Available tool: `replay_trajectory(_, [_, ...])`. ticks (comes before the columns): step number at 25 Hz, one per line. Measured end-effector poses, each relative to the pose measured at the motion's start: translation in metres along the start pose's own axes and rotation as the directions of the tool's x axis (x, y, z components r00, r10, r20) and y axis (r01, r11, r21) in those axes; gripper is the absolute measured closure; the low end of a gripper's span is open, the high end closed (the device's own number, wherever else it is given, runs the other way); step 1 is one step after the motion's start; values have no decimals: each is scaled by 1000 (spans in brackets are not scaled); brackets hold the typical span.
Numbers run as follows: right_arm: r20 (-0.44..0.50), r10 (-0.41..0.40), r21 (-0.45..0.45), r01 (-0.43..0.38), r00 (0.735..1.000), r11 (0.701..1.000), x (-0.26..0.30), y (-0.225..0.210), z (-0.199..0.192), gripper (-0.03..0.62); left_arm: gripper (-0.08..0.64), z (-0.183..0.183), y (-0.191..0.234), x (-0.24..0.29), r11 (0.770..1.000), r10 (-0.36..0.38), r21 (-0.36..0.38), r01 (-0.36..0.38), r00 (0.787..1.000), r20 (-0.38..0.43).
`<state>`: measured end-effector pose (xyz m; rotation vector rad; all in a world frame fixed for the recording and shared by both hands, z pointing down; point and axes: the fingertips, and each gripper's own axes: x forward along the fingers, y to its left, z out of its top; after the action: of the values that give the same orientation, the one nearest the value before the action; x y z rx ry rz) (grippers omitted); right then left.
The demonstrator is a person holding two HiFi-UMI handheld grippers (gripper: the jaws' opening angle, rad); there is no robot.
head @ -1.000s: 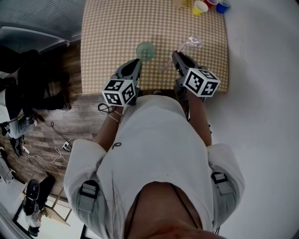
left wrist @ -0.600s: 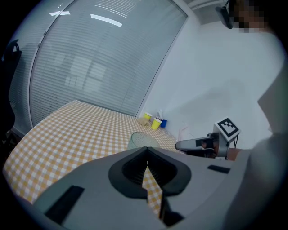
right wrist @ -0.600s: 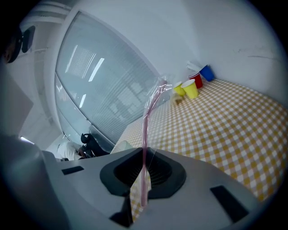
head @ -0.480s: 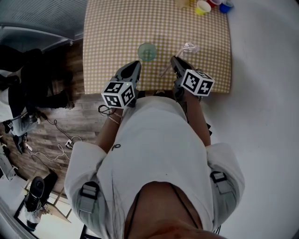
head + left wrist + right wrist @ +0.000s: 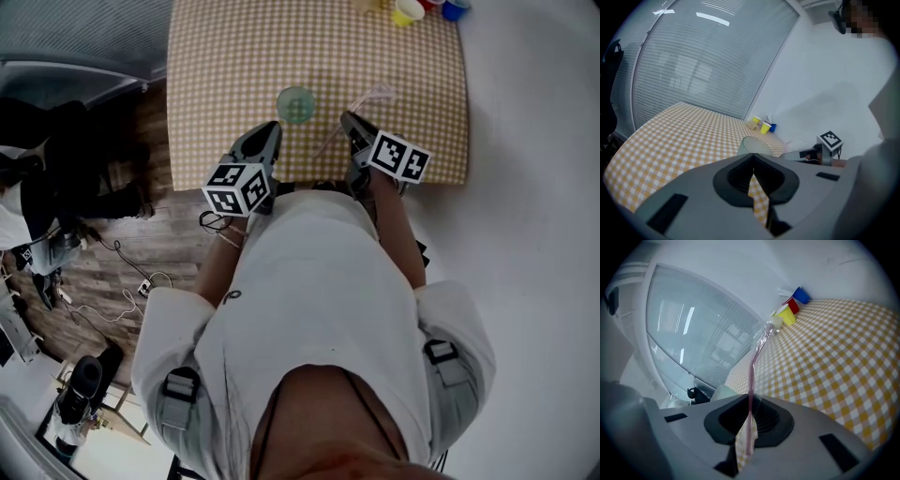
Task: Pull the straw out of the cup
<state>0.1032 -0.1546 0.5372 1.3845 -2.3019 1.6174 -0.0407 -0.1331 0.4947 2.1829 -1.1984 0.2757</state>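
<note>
The right tool (image 5: 749,425) is clamped on the straw (image 5: 751,371), which juts ahead from its jaws, outside the cup (image 5: 295,103) standing just left on the worktop (image 5: 225,56). The left tool (image 5: 270,131) is closed, empty.

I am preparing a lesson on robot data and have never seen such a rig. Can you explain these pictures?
No robot: a person holds a two-jaw gripper in each hand. One picture is from a camera on the person's head, looking down; the other two from cameras on the grippers. On the checked table stand a green cup and coloured cups at the far edge. The right gripper is shut on a pink straw, outside the cup; the left gripper is shut and empty.
</note>
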Motion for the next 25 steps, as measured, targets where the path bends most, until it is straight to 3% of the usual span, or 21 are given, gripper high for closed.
replay_trajectory(8, [-17,-20,33,21,1000,999,12,-11,2,546,552,5,13,2,999,30,-21,-30,999,11])
replay_trajectory(25, [-58,-94,235,105,994,966,32,-40,-10,546,552,2,37,-5,996,54,-78,-54,998,9])
